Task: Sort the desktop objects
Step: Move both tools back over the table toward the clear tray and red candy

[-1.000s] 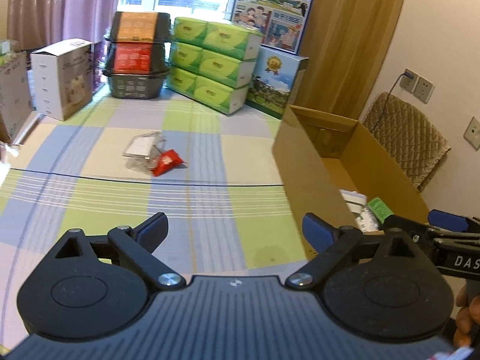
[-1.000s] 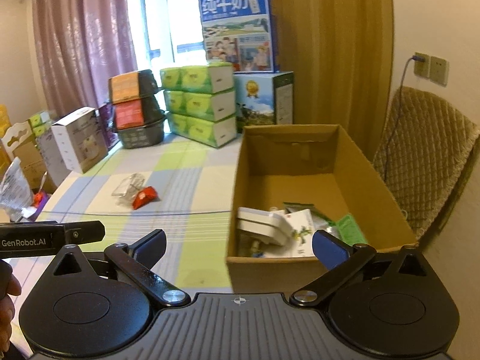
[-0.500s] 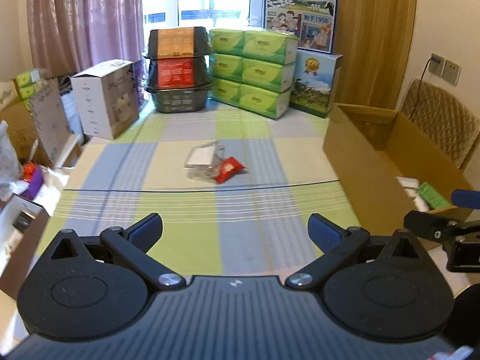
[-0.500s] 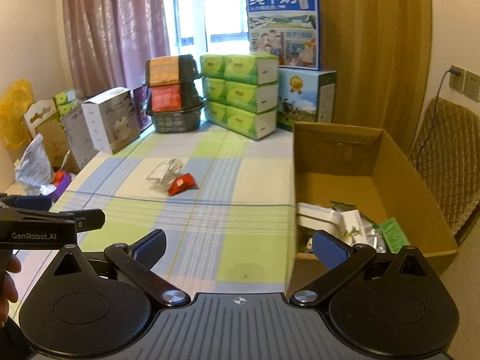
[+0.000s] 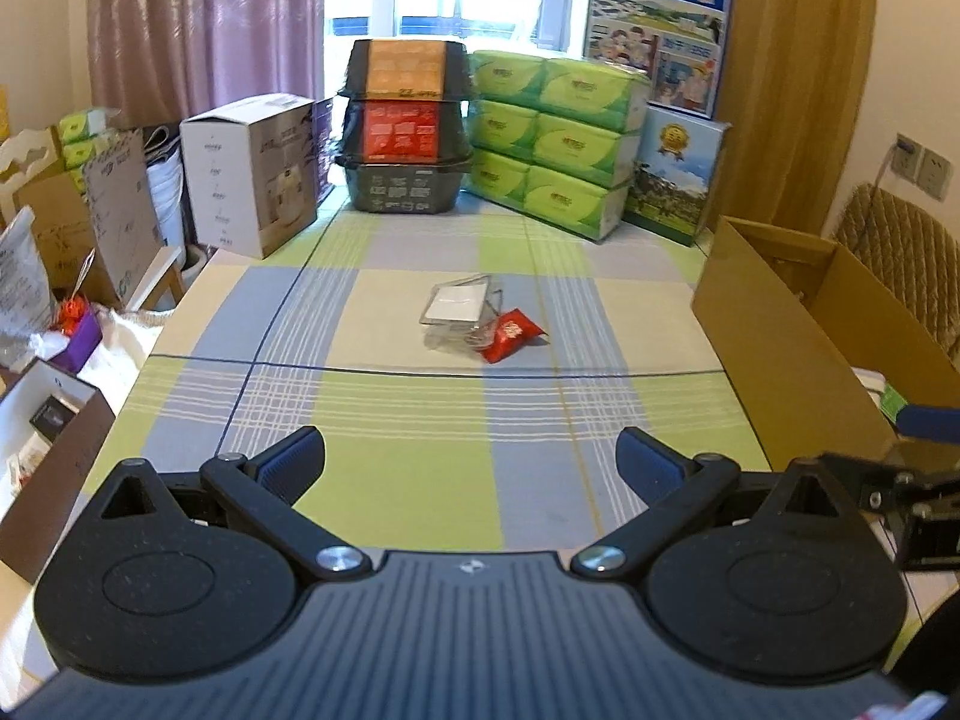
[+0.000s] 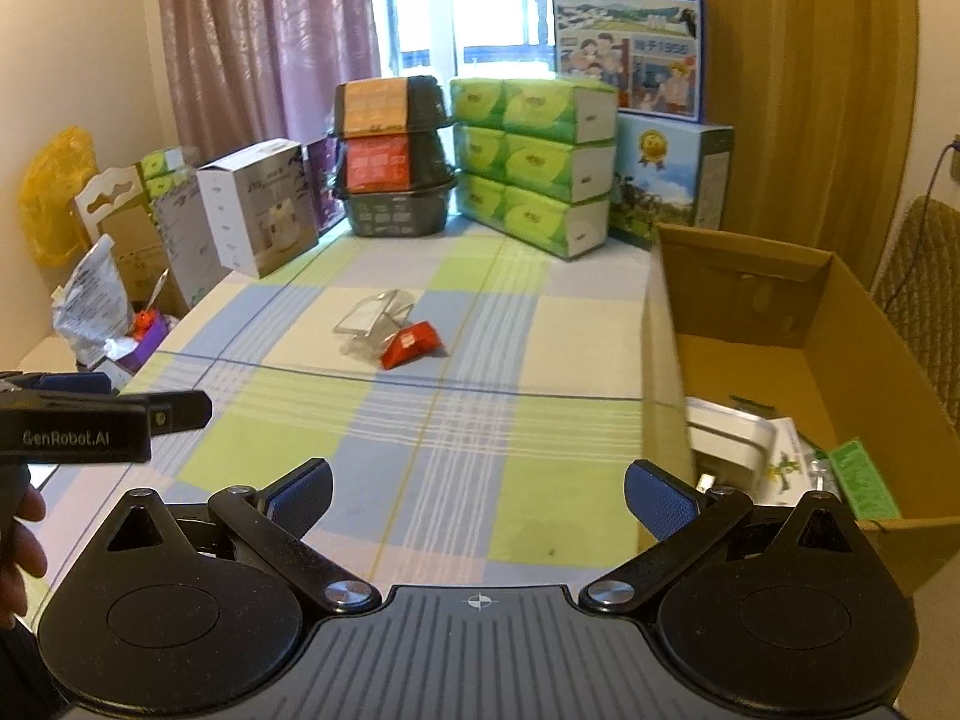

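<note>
1. Facing forward over the checked tablecloth (image 5: pixel 420 420), the left gripper (image 5: pixel 471 459) is held level above the near edge, fingers spread wide, nothing between them.
2. The right gripper (image 6: pixel 477 489) is held alongside at similar height, likewise wide apart and empty; a hand (image 6: pixel 21 534) shows at the left edge of its view.
3. A red packet (image 5: pixel 510 335) lies mid-table, touching a clear plastic case (image 5: pixel 459 312), well ahead of both grippers.
4. A cardboard box (image 6: pixel 750 276) stands at the table's right side, holding a white item (image 6: pixel 729 441) and green packets (image 6: pixel 864 477).
</note>
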A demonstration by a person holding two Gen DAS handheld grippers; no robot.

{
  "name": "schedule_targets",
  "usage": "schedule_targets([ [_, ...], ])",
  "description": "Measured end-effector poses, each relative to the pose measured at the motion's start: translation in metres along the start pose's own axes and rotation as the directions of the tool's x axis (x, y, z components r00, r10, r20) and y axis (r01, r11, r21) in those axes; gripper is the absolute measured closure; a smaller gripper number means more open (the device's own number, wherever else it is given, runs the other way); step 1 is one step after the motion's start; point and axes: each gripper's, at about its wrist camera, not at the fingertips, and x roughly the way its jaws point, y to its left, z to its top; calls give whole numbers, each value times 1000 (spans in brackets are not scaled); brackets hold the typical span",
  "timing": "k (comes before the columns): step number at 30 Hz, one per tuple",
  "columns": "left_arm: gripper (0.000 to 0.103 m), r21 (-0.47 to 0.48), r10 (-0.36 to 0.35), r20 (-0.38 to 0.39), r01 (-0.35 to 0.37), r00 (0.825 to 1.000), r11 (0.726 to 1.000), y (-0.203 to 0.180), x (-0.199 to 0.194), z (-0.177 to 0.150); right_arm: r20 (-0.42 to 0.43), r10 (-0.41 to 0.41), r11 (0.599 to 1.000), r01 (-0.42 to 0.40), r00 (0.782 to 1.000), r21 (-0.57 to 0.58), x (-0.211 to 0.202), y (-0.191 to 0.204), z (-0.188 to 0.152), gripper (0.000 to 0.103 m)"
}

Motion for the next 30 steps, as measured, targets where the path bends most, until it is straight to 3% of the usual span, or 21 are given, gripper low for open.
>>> schedule_targets([
  [3,2,-16,-4,9,4,1000,1000,9,8,2,-8,12,1000,-13,1000,-12,11,4,0,2],
  [7,2,30,10,8,-10,1000,999,15,25,6,-22,23,1000,-23,999,-14,29,5,0,2],
  [18,2,61,18,-26,-16,1000,998,36,97,24,-40,67,997,-68,997,-31,96,8,12,2],
  [27,2,37,-70,-56,72,996,997,45,157,42,-29,59,998,-60,998,-37,164,3,22,2],
  [30,2,67,-69,-61,73,996,995,45,174,49,-27,53,998,-54,998,-41,185,2,27,3],
])
